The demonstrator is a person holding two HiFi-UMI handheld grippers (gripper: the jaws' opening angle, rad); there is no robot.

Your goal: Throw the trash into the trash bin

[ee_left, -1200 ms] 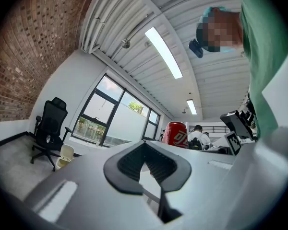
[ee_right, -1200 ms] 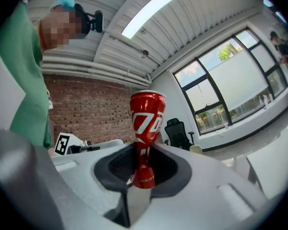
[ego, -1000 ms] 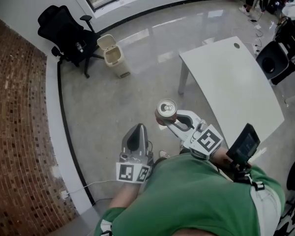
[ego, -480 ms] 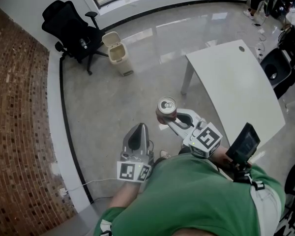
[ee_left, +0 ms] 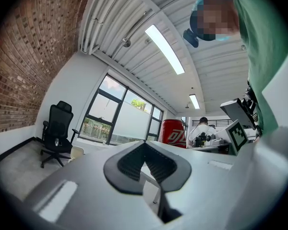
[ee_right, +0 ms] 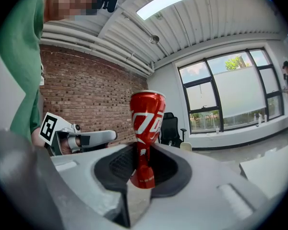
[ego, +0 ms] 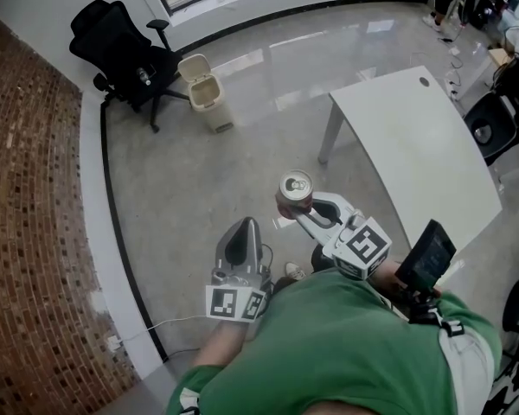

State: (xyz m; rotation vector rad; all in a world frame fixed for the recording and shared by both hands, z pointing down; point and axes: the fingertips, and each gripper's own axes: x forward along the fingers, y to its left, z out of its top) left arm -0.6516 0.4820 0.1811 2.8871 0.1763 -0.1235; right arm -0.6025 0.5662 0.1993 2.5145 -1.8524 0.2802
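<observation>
- Right gripper [ego: 297, 207]: fingers clamped on the red soda can [ego: 294, 188]; the can is upright, off the white tabletop [ego: 415, 154] and out over the floor [ego: 190, 197]
- In the right gripper view the can's lower body is squeezed in where the pads bite
- Left gripper [ego: 241, 228]: fingers together, nothing between them, just beside the right gripper
- Trash bin [ego: 204, 92]: beige, lid looks raised, next to the black office chair [ego: 121, 50] near the window wall, well apart from the can
- My judgement: pickup done and grip looks secure; what remains is the carry across the floor and the release over the bin opening
</observation>
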